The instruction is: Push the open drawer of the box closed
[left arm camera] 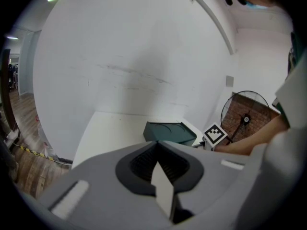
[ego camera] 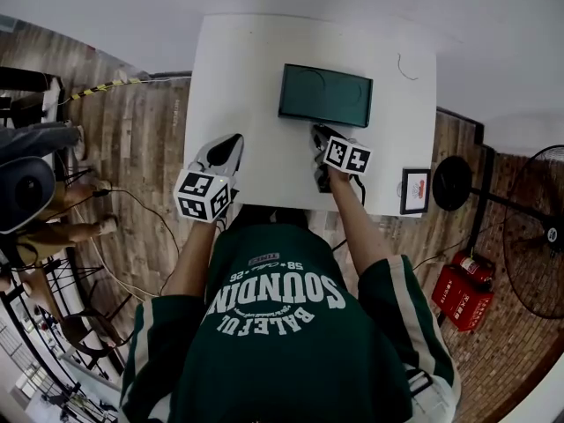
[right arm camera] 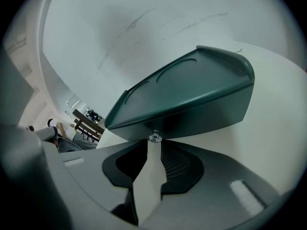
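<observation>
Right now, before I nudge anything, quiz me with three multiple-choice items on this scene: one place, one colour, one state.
1. Where is the right claw?
A. at the near face of the box, tips by its small knob
B. resting on the box's top
C. far off to the box's left

2. What colour is the box?
A. red
B. dark green
C. white

3. How is the left claw?
A. shut on the box
B. open round the knob
C. shut, empty, apart from the box

Answers:
1 A: the right gripper view shows the knob right at the claw's tips.
2 B: every view shows it dark green.
3 C: its jaws meet with nothing between, and the box stands well beyond them.
</observation>
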Motion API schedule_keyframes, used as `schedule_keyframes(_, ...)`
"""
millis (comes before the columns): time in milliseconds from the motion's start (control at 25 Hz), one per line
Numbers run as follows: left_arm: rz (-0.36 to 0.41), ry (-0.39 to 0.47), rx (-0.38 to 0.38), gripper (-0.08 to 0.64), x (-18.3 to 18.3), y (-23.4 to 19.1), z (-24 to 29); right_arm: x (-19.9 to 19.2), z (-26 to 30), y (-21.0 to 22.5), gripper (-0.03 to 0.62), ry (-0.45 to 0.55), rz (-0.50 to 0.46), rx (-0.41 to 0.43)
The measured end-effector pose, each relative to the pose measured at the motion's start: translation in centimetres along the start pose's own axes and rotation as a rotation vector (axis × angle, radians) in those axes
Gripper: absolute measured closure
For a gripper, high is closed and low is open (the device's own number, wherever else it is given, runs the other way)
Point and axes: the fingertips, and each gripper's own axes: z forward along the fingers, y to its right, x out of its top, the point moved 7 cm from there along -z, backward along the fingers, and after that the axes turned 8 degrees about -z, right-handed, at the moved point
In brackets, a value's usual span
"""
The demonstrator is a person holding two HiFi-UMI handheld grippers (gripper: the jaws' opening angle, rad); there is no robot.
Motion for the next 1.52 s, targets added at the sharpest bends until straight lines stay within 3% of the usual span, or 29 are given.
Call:
schedule_keyframes(280,0.023,0.013,-0.020,0.508,0.4,0.8,0.2,-1.8,-1.6,-1.0,0.523,-0.006,-0.057,-0.010)
schedule_keyframes(480,0.041,0.028,-0.038,0.508,0.8,1.9,0.5,-1.0,-5.1,-1.6,0.591,0.108,-0.117,-0.035)
schedule_keyframes(1040,0.125,0.093,-0.113,0.508,3.0,7.3,1.4,5.1,-16.1,-5.8,0.591,0.424,-0.447,-0.074)
schedule_keyframes(1520,0.192,0.164,-0.163,0.508,5.9,10.9,1.9,8.1,-21.7,-6.7,0.591,0.549,-0.504,-0.089)
